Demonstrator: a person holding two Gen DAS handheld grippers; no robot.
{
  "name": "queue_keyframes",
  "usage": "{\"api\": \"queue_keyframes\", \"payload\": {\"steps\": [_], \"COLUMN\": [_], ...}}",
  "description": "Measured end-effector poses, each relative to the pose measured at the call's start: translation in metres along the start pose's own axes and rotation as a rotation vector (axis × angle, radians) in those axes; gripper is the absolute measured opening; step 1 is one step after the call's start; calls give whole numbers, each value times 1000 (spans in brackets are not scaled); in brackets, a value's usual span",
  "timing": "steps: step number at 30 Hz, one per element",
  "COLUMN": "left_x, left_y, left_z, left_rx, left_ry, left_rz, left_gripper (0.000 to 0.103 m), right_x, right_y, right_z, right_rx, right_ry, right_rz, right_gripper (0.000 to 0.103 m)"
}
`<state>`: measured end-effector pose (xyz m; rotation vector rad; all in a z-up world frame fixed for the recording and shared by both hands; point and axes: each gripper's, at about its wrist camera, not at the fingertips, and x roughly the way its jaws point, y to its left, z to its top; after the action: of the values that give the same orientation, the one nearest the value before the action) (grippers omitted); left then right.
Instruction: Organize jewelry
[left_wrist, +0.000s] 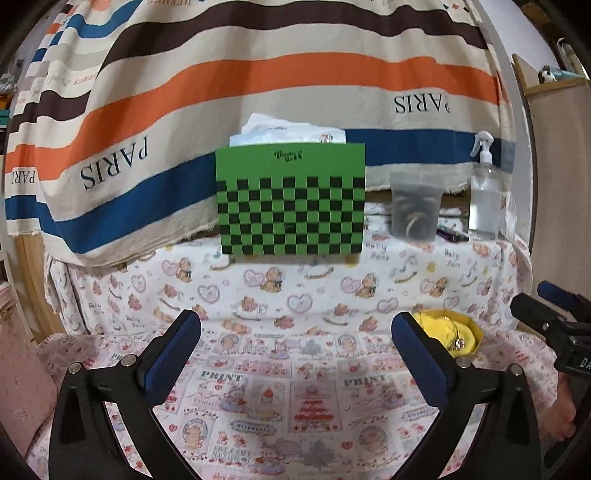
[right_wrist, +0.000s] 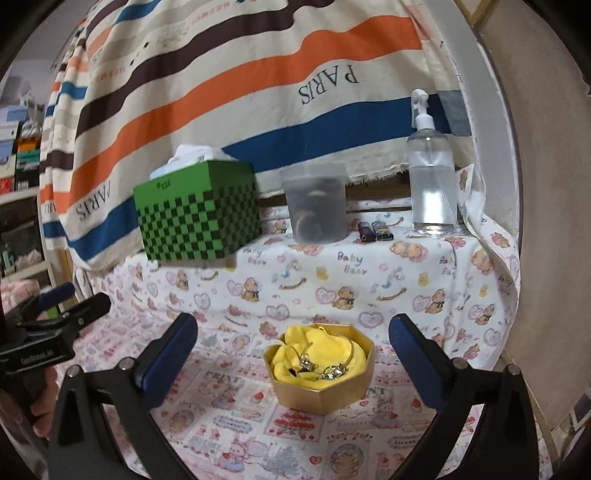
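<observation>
Right gripper (right_wrist: 293, 349) wide apart, nothing between its blue pads. Just ahead on printed cloth (right_wrist: 406, 291), gold box (right_wrist: 321, 397) lined with yellow fabric, holding rings (right_wrist: 327, 371). Behind: green checkered box (right_wrist: 199, 221), frosted cup (right_wrist: 316, 203), spray bottle (right_wrist: 430, 173).

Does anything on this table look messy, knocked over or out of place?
Nothing is spilled or tipped. The gold box sits upright, lidless, with jewelry heaped loosely on rumpled yellow cloth. The green checkered box, cloudy tub and spray bottle stand straight at the back.

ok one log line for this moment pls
left claw open, empty | right claw open, empty | jewelry in gold box
</observation>
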<state>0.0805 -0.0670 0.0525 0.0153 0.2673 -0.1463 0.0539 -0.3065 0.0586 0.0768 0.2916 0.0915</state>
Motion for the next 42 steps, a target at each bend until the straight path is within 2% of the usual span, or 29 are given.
{"api": "queue_keyframes", "payload": {"steps": [7, 14, 18, 25, 42], "left_x": [-3, -7, -3, 6, 6], "left_y": [4, 2, 3, 6, 5], "left_z": [-17, -26, -30, -32, -32], "left_rx": [-26, -13, -25, -41, -32], "left_ry": [16, -16, -9, 35, 34], "left_rz": [-1, 45, 43, 65, 71], "left_gripper": [102, 102, 102, 103, 103], "right_x": [3, 7, 9, 11, 12], "right_y": [6, 13, 11, 9, 10], "right_z": [-13, -21, -22, -22, -22], "right_rx": [-31, -76, -69, -58, -70], "right_ry": [15, 30, 40, 44, 50], "right_rz": [-4, 3, 4, -15, -55], "right_gripper": [103, 103, 103, 103, 103]}}
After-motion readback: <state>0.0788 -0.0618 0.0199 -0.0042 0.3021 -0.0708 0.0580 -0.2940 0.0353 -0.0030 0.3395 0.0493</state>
